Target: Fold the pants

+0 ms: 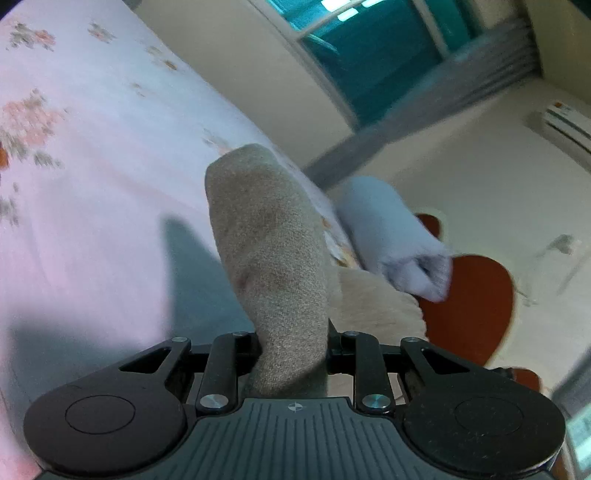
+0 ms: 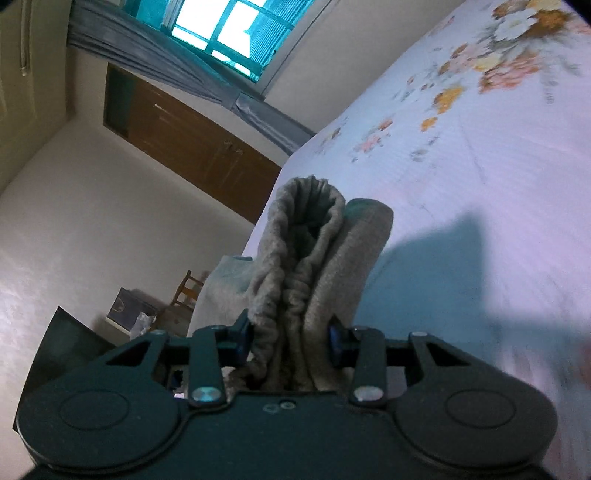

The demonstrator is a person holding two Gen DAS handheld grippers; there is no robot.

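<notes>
The pants are grey-beige fleece. In the left wrist view a thick fold of the pants (image 1: 269, 258) stands up between the fingers, and my left gripper (image 1: 291, 347) is shut on it, lifted above the bed. In the right wrist view my right gripper (image 2: 291, 343) is shut on the bunched elastic waistband of the pants (image 2: 314, 258), with its opening facing the camera. Both views are tilted and blurred. The fingertips are hidden by the cloth.
A floral bedsheet (image 1: 92, 166) covers the bed (image 2: 480, 166) under both grippers. A pale blue rolled cloth (image 1: 391, 236) and a cream fluffy cloth (image 1: 376, 306) lie at the bed's edge. A red rug (image 1: 472, 295), a window (image 2: 229, 33) and a wooden wardrobe (image 2: 192, 147) lie beyond.
</notes>
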